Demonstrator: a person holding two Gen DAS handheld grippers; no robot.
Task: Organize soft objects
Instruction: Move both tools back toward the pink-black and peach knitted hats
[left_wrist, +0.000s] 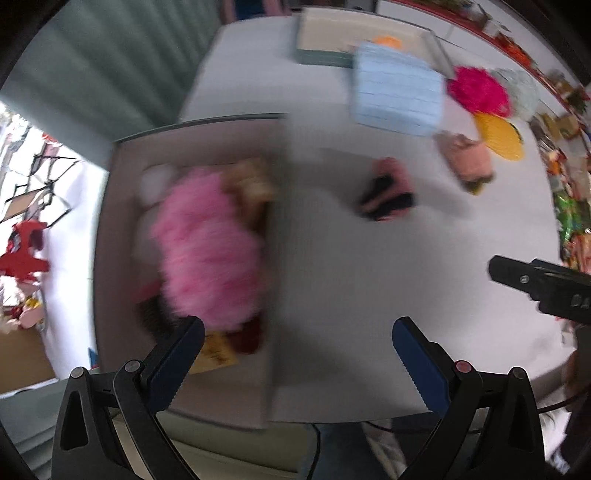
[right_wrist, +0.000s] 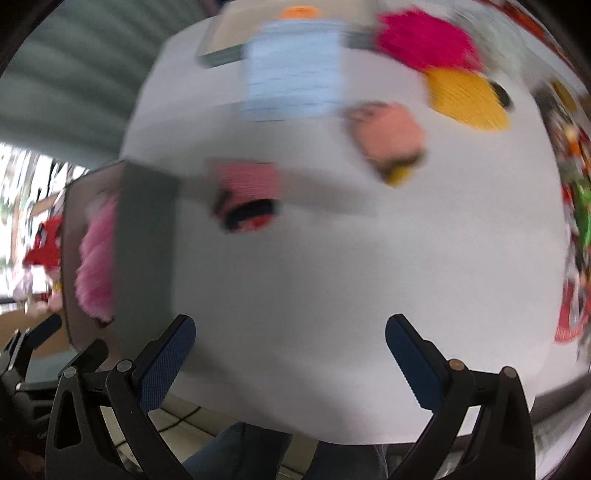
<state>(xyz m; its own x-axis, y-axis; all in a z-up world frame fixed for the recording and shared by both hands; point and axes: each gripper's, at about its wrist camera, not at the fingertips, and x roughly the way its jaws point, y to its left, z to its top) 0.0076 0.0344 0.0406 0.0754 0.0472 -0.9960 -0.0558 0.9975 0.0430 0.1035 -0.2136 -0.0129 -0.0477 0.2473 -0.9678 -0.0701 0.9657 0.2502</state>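
Task partly done: both claws, left (left_wrist: 297, 354) and right (right_wrist: 290, 350), spread and empty; pink fluffy toy (left_wrist: 207, 247) boxed (left_wrist: 110, 229) ahead-left; blue cloth (left_wrist: 397, 88), small toys (left_wrist: 388, 188) loose on tabletop (left_wrist: 351, 277) ahead.

worktop (left_wrist: 332, 266): white
fluffy toy (left_wrist: 207, 247): pink
folded cloth (left_wrist: 397, 88): light blue, grid-lined
pompom (left_wrist: 478, 90): magenta
round mat (left_wrist: 498, 134): yellow
fingers (left_wrist: 417, 363): dark blue pads
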